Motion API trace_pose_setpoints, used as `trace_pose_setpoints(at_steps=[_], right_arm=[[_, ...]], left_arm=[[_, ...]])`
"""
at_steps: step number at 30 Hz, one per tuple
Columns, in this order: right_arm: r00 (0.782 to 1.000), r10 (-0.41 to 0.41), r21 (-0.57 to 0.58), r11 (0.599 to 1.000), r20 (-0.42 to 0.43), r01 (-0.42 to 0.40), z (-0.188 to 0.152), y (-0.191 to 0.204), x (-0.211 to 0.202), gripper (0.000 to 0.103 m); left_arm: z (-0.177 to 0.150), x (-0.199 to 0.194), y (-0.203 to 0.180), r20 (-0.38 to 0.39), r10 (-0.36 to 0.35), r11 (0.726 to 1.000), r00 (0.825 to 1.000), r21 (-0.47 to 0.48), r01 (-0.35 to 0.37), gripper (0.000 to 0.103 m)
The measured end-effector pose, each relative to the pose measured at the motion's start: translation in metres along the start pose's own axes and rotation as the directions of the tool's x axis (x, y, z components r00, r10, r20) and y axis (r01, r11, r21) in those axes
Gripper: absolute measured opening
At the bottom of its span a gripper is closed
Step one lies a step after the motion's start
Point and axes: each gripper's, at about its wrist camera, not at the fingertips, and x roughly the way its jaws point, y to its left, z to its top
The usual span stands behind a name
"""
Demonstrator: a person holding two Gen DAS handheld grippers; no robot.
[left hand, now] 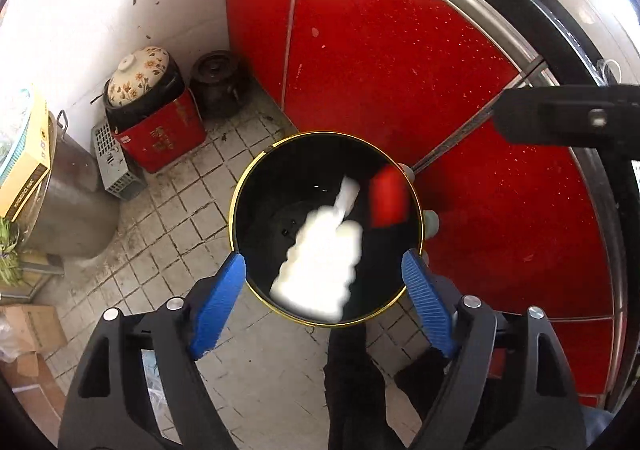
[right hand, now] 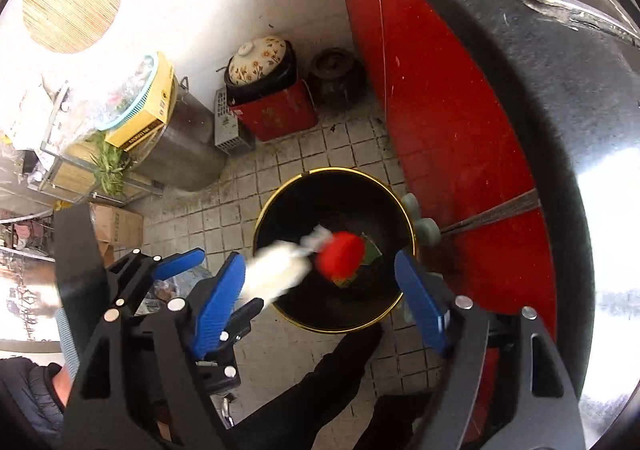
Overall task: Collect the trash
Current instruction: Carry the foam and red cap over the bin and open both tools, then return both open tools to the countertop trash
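Now both your grippers, left (left hand: 324, 270) and right (right hand: 320, 274), hang spread wide and empty above the black bin (left hand: 240, 217). Blurred, the white bottle (left hand: 320, 262) and red piece (left hand: 388, 195) lie at twelve o'clock, its long axis six-to-one; your left is nearer.

White item (left hand: 316, 258) and red item (left hand: 387, 197) motion-blurred, unidentifiable.

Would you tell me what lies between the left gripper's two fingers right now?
In the left wrist view, the left gripper frames the black bin, with a blurred white bottle and a red piece over its opening, neither gripped.
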Motion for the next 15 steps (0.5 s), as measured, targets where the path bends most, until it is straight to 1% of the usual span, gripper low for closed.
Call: trace_pose_setpoints(at_steps=[2,6,9,11,12,13,14,15], right_arm=[[1.000,0.007,-0.002,1.000,0.000,-0.007,-0.002,-0.001,-0.007,0.076],[0.999,0.029,-0.006,1.000,0.040,-0.029,-0.011,-0.006,-0.042,0.083],[0.994,0.011,-0.012,1.000,0.110,-0.009,-0.025,-0.016,-0.091,0.083],[0.986,-0.023,0.014,1.000,0.167,0.021,-0.036,-0.029,-0.125,0.085],[0.977,-0.051,0.047,0.998,0.206,0.042,-0.045,-0.042,-0.151,0.085],[0.970,-0.074,0.074,0.996,0.231,0.058,-0.053,-0.052,-0.168,0.086],[0.960,-0.104,0.109,0.991,0.261,0.078,-0.063,-0.065,-0.188,0.089],[0.943,-0.151,0.158,0.982,0.296,0.107,-0.077,-0.082,-0.213,0.089]], left_arm=[[0.001,-0.005,0.001,0.006,0.003,1.000,1.000,-0.001,-0.003,0.081],[0.007,-0.028,-0.009,0.034,0.027,0.999,0.999,0.033,-0.028,0.086],[0.015,-0.055,-0.032,0.084,0.057,0.992,0.995,0.105,-0.066,0.089],[0.024,-0.079,-0.063,0.144,0.058,0.977,0.988,0.197,-0.086,0.092],[0.029,-0.089,-0.078,0.168,0.048,0.966,0.985,0.243,-0.089,0.092],[0.033,-0.099,-0.096,0.191,0.032,0.953,0.981,0.291,-0.088,0.094],[0.036,-0.108,-0.116,0.211,0.013,0.937,0.977,0.338,-0.085,0.095],[0.040,-0.119,-0.140,0.231,-0.020,0.918,0.973,0.389,-0.073,0.096]])
